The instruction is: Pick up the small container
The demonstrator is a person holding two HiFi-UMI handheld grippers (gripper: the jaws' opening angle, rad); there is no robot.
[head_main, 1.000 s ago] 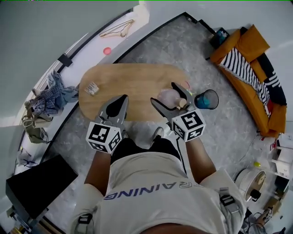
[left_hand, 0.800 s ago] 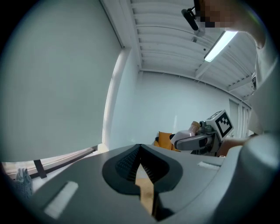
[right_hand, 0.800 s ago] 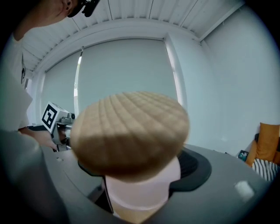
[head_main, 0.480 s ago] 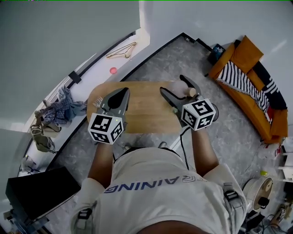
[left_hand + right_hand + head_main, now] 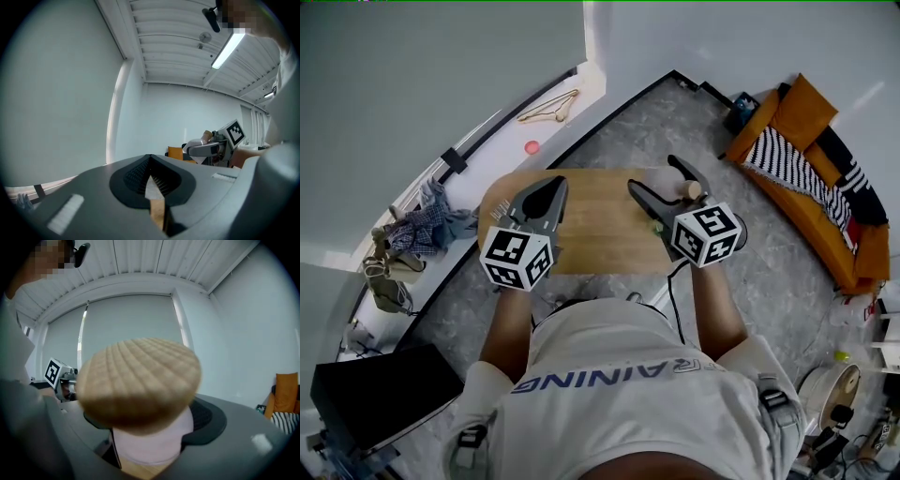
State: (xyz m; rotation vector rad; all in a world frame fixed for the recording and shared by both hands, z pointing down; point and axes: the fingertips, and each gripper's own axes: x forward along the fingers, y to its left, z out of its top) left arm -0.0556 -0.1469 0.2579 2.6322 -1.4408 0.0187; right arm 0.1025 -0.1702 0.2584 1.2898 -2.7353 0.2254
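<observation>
Pink small container (image 5: pixel 150 437) is squeezed in the right tool (image 5: pixel 657 178) to hold it above the worktop (image 5: pixel 600 239); left tool (image 5: pixel 555 185) closed, empty.

The small container (image 5: pixel 150 439) is showing a pale pink body under a tan ribbed lid (image 5: pixel 140 380). The table (image 5: pixel 591 225) is showing light wood; the sofa (image 5: pixel 811 103) is showing orange beneath a black-and-white striped blanket (image 5: pixel 783 155).

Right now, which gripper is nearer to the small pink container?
Right. The right gripper holds the small container between its fingers; the left gripper is apart from it, off to its left.
</observation>
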